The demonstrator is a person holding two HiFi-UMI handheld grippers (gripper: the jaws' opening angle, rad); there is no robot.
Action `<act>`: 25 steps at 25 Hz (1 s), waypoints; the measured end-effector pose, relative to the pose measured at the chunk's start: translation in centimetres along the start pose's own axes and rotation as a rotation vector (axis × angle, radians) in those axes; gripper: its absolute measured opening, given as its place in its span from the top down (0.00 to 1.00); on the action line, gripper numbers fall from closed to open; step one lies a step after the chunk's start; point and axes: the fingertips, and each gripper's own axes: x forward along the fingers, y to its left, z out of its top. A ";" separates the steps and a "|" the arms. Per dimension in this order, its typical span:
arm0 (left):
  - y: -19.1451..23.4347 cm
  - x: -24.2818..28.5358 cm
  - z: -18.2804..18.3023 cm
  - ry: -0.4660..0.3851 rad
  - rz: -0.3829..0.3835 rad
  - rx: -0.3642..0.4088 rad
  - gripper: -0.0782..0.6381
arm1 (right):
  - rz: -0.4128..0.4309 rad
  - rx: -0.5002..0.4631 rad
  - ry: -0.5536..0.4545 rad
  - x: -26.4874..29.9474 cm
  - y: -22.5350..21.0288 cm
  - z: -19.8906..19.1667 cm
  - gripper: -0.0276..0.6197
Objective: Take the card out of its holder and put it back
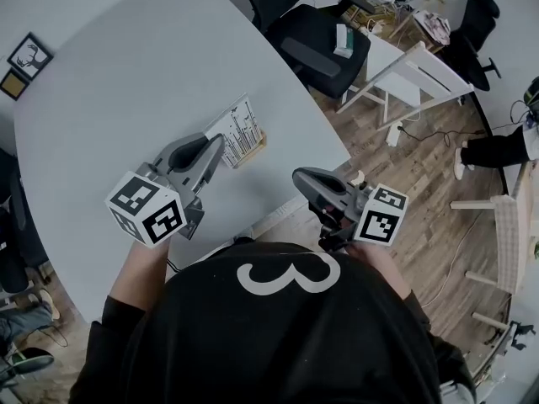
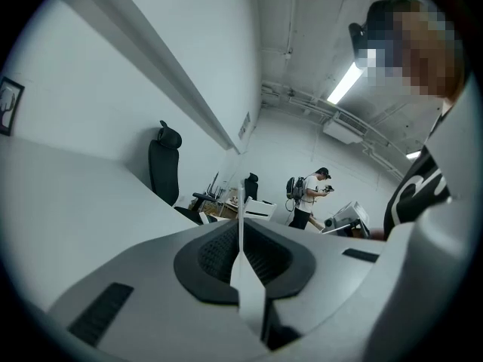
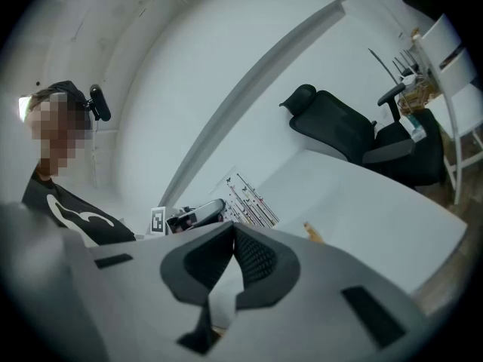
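While the left gripper keeps its fingers clenched on the near end of the white printed card, which shows edge-on as a pale sliver between the pads in the left gripper view, the card stands upright over the pale grey bench. Its lower edge runs along the small light-wood holder. Whether that edge sits in the slot or hangs just above it is hard to say from these angles. I judge the step in hand to be the card's passage through the slot. Doing it well means holding the card's plane in line with the groove and travelling straight up or down, never levering sideways, since so light a holder would likely tip or slide. The right gripper, fingers pressed together on nothing, hangs off the bench edge near the person's black shirt. Bringing it across to steady the holder's free end would make the move safer. The left fingers should release only once the card stands by itself.
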 end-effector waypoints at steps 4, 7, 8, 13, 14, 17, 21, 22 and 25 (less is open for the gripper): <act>1.3 1.1 -1.0 0.025 -0.002 0.009 0.86 | -0.026 0.013 0.002 0.2 -0.7 -0.3 0.94; 2.1 1.6 -1.8 0.041 -0.003 0.016 0.86 | -0.045 0.024 0.006 0.3 -1.2 -0.6 0.94; 2.3 1.8 -2.0 0.044 -0.006 0.017 0.86 | -0.051 0.028 0.007 0.4 -1.3 -0.6 0.94; 3.1 2.8 -2.5 0.050 -0.031 0.019 0.86 | -0.075 0.040 0.022 1.2 -1.7 -1.0 0.94; 3.1 2.9 -2.7 0.052 -0.037 0.017 0.86 | -0.078 0.042 0.024 1.2 -1.7 -1.1 0.94; 3.3 3.4 -3.1 0.055 -0.049 0.010 0.86 | -0.080 0.042 0.028 1.2 -1.7 -1.4 0.94; 3.7 4.0 -3.5 0.070 -0.054 0.015 0.86 | -0.091 0.053 0.032 1.3 -1.9 -1.6 0.94; 3.8 4.1 -3.6 0.073 -0.054 0.017 0.86 | -0.095 0.056 0.032 1.3 -2.1 -1.6 0.94; 3.9 4.4 -4.0 0.081 -0.059 0.022 0.86 | -0.101 0.058 0.029 1.2 -2.5 -1.7 0.94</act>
